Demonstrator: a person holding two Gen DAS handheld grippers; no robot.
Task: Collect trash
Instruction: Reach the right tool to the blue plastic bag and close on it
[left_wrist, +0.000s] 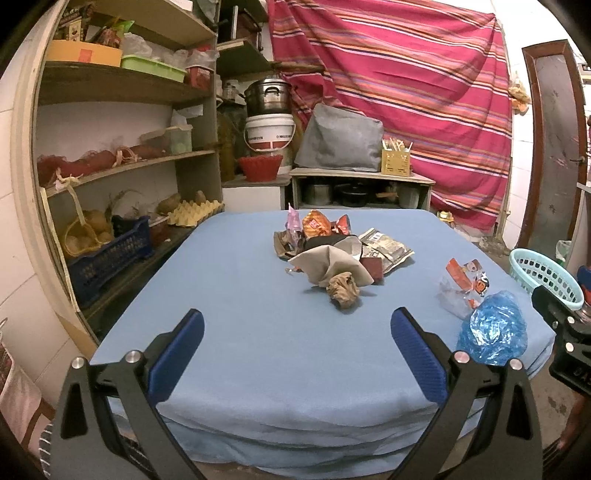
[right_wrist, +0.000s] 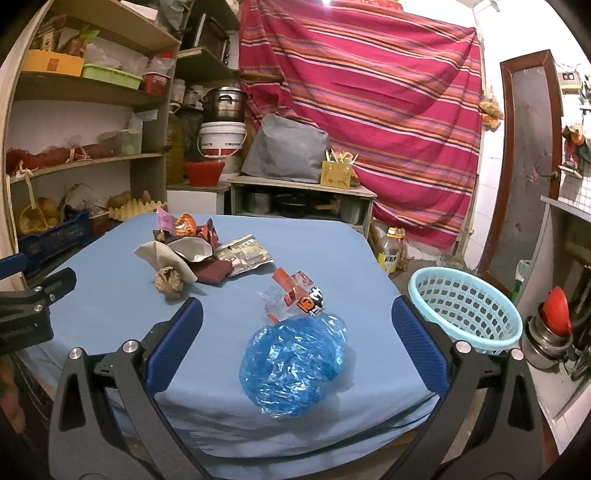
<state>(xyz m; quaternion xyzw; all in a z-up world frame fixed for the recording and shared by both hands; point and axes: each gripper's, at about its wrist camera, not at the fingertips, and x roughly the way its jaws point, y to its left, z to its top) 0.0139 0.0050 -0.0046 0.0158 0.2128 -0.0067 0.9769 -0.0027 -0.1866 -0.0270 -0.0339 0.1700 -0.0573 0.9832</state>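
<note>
Several trash pieces (left_wrist: 332, 251) lying heaped mid-surface (left_wrist: 240, 295), blue crumpled bag (right_wrist: 295, 365) and clear wrapper (right_wrist: 295, 295) sitting nearer the right edge, beside the turquoise basket (right_wrist: 465, 310). Left hand-held gripper (left_wrist: 297, 354) and right hand-held gripper (right_wrist: 297, 350) hovering spread wide, pinching nothing.

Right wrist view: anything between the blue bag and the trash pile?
Yes. A clear snack wrapper with orange print lies just behind the blue bag; beyond it only bare blue cloth up to the pile. Right wrist view shows it.
</note>
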